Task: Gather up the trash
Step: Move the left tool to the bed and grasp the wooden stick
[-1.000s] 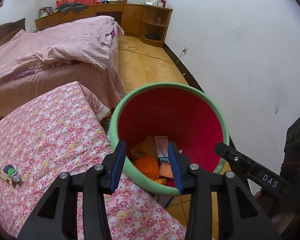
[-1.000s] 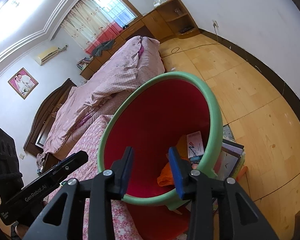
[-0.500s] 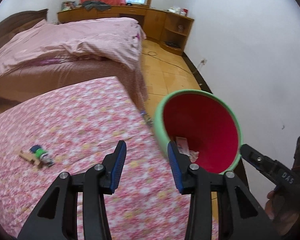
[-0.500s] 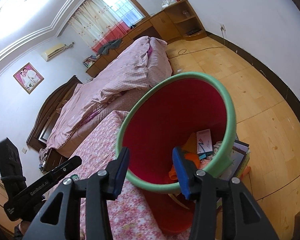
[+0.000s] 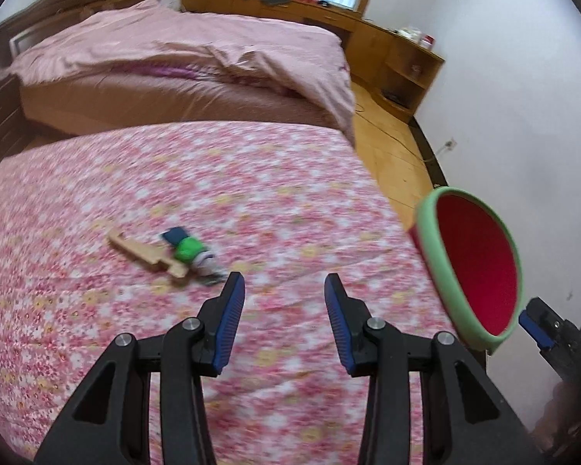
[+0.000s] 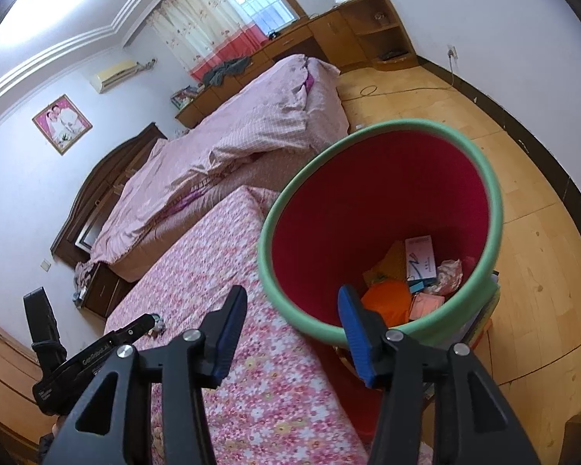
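Left wrist view. Left gripper (image 5: 284, 290): black frame, blue ribbed pads, jaws spread apart with nothing between them, held above a pink floral-print cloth surface (image 5: 251, 201). At 10 o'clock from the fingertips, lying on the cloth: a small heap of trash, made up of a flat pale wooden strip (image 5: 147, 252) touching a crumpled green-and-blue wrapper bundle (image 5: 188, 247); details blurred. At 3 o'clock, off the cloth's edge: a round red plastic bin with a green rim (image 5: 430, 240), its mouth turned toward the camera. At 4 o'clock, just beside the bin rim: blue pad tip of the right gripper (image 5: 532, 327). At 12 o'clock, beyond the cloth: a bed with a rumpled pink quilt (image 5: 197, 50).

Right wrist view. Right gripper (image 6: 292, 306): same build, jaws apart, empty, its right finger in front of the bin's near rim. Bin (image 6: 497, 209) at 1 o'clock, holding a white printed carton (image 6: 419, 257), an orange wrapper (image 6: 387, 304) and crumpled pink paper (image 6: 451, 271). Floral cloth (image 6: 213, 263) at 11 o'clock. Left gripper's black body (image 6: 97, 354) at 9 o'clock; its tip reaches the trash bundle (image 6: 158, 323) on the cloth.
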Demonstrator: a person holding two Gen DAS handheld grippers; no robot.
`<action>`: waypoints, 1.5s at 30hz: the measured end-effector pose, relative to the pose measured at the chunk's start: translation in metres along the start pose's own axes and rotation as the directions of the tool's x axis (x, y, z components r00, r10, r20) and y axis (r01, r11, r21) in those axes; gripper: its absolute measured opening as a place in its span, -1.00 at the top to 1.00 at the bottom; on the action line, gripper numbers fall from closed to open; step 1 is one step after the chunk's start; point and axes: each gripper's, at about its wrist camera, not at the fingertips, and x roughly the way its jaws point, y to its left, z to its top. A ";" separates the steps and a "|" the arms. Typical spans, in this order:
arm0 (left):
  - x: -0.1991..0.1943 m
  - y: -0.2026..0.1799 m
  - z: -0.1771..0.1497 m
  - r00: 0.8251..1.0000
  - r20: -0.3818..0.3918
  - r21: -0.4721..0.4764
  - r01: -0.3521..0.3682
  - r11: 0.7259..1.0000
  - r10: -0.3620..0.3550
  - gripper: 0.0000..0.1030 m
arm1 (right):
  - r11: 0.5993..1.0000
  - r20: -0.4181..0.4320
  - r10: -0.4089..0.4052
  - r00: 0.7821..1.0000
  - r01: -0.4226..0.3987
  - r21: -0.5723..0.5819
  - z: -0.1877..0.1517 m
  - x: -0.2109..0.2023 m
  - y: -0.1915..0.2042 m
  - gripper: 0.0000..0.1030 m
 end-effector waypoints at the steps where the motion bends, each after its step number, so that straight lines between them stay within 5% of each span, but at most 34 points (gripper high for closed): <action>1: 0.002 0.005 0.000 1.000 -0.003 -0.009 0.000 1.000 0.000 0.17 | 1.000 -0.005 -0.001 1.000 0.001 -0.003 -0.001 0.002 0.001 -0.02; 10: 0.027 0.041 0.003 0.998 -0.033 -0.118 0.056 0.991 -0.060 0.17 | 0.999 -0.045 0.001 0.999 -0.002 -0.040 -0.004 0.025 0.021 -0.02; 27: 0.003 0.110 0.002 0.994 -0.022 -0.202 -0.109 0.973 0.107 0.17 | 0.997 -0.104 0.022 0.994 -0.029 -0.066 -0.017 0.045 0.036 -0.03; 41: 0.051 0.097 0.040 0.968 -0.076 -0.158 -0.248 0.956 0.239 0.17 | 0.997 -0.125 0.006 0.992 -0.016 -0.077 -0.020 0.050 0.040 -0.03; 43: 0.053 0.095 0.038 0.963 -0.062 -0.138 -0.269 0.953 0.263 0.23 | 0.996 -0.127 0.003 0.992 -0.014 -0.083 -0.020 0.052 0.040 -0.03; 45: 0.052 0.094 0.036 0.962 -0.048 -0.123 -0.272 0.955 0.268 0.60 | 0.996 -0.130 0.000 0.991 -0.011 -0.089 -0.019 0.053 0.042 -0.03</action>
